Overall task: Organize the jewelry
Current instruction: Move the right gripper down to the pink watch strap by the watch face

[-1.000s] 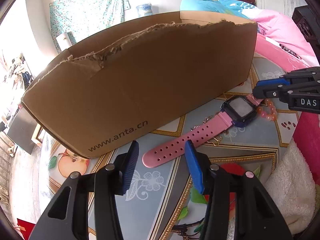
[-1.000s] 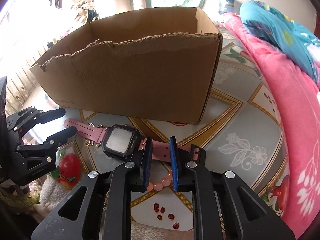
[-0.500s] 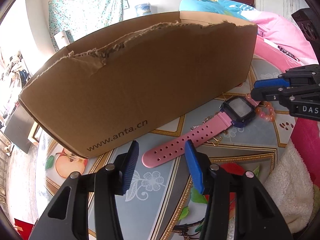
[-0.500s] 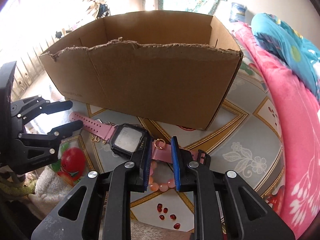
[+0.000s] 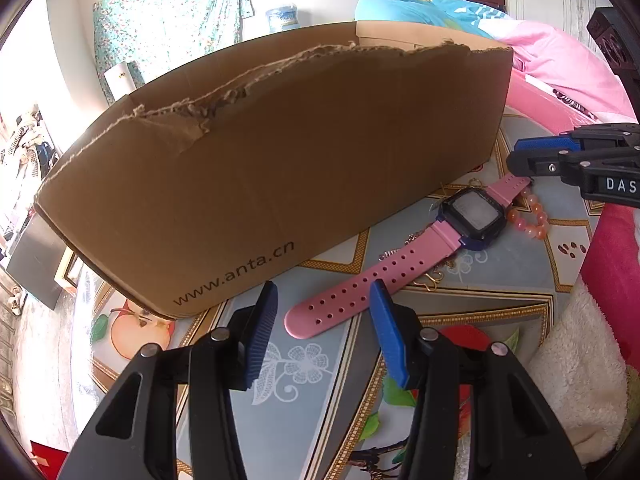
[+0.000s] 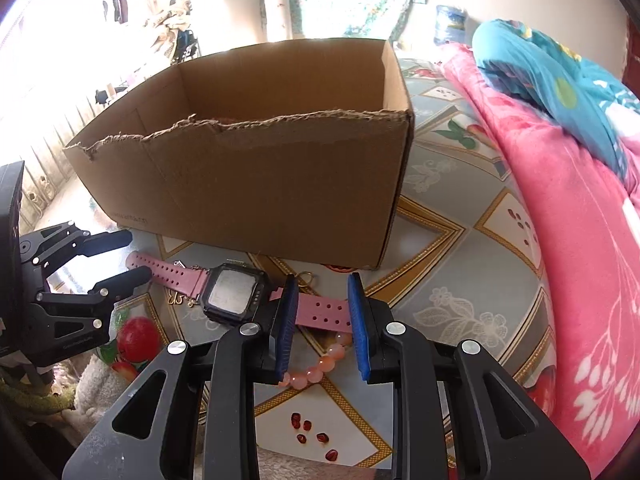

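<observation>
Before the torn brown cardboard box, a pink-strapped square-faced watch is laid flat; right gripper and left gripper are both held apart, unloaded.

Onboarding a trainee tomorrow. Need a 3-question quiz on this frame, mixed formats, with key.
1. True or false: the pink watch lies inside the cardboard box.
2. What do the right tool's pads straddle? A) the watch strap B) the box wall C) nothing
3. Fill in: the left tool, hovering over the strap's free end, is ___ (open/shut).

Key: 1 false, it lies on the floor mat in front of the box; 2 A; 3 open.
</observation>
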The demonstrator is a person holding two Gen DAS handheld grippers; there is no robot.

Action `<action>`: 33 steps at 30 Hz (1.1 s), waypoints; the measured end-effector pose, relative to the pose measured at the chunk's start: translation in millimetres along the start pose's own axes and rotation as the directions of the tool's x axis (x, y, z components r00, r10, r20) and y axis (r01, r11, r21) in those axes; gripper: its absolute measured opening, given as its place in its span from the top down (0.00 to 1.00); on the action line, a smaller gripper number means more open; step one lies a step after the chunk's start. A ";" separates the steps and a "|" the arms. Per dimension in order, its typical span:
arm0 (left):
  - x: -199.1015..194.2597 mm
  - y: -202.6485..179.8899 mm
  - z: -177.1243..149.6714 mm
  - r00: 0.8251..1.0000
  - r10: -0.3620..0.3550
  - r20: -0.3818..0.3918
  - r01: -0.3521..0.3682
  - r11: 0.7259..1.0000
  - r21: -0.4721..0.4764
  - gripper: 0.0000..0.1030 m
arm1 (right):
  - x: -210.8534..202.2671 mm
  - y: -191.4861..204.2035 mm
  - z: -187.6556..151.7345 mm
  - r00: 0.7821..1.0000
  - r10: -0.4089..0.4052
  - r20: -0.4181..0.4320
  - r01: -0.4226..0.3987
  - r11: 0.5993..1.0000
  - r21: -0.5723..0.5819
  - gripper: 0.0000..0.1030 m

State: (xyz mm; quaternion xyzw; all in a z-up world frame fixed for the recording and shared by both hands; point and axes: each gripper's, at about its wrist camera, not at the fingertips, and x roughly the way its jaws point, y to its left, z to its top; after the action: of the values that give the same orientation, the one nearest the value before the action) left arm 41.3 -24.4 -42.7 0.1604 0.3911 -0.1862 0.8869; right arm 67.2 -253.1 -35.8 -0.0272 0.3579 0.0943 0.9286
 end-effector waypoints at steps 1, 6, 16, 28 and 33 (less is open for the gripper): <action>-0.1 0.2 -0.1 1.000 0.000 0.000 0.000 1.000 0.001 0.55 | 3.7 2.6 -0.1 1.000 -0.008 -0.008 0.008 1.000 -0.018 0.78; 0.0 0.7 -0.3 1.000 0.002 0.002 -0.002 1.000 0.003 0.55 | 12.5 3.9 -0.8 0.994 -0.111 -0.022 0.109 0.993 -0.054 0.94; -0.6 0.0 -1.4 1.000 0.003 0.005 -0.003 1.000 0.006 0.55 | -13.4 -40.0 1.7 0.968 -0.248 0.024 0.242 0.960 0.141 0.86; -0.1 0.7 0.7 1.000 -0.001 0.000 0.001 1.000 0.000 0.55 | -22.9 27.1 -4.7 0.998 0.010 0.062 -0.004 0.995 -0.102 0.47; 0.0 2.5 0.1 1.000 -0.004 0.002 0.004 1.000 0.003 0.55 | -11.1 45.7 -8.3 1.000 0.024 0.011 -0.021 0.974 -0.227 0.47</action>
State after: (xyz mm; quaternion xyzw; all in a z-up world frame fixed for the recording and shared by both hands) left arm 42.5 -22.2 -42.2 0.1607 0.3903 -0.1886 0.8867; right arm 44.8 -211.0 -33.8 -0.1283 0.3387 0.1455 0.9207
